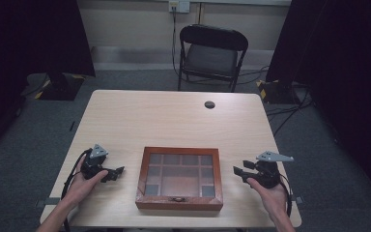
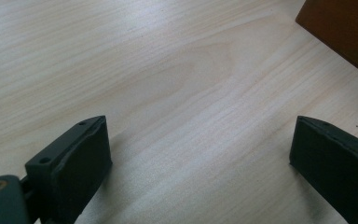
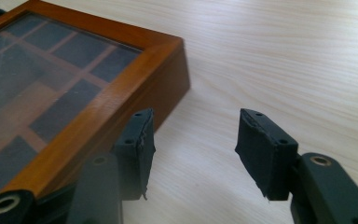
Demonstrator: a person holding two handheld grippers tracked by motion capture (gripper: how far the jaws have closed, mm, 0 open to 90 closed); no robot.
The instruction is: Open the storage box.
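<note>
Sitting near the front edge of the table [image 1: 125, 116], between the two grippers, the wooden box [image 1: 179, 178] is shut, its glass lid showing the dividers inside and a small metal clasp [image 1: 177, 198] on the side facing the person. Neither tool touches it. The right gripper [image 1: 244, 171] waits just beside the box's right wall with its jaws spread wide and nothing between them; in the right gripper view one pad [image 3: 137, 149] stands close to the box's corner [image 3: 177, 51]. The left gripper [image 1: 117, 172] sits a little off the left wall, also spread wide and empty, over bare tabletop.

Trouble could start with the glass: a jaw tip coming down on the pane rather than the wooden frame might scratch or crack it. Pushing from one side alone would probably slide the box across the smooth top or toward the near edge. The clasp looks small, so a wide jaw may slip off it, and lifting the lid without steadying the base could tip the whole box.
</note>
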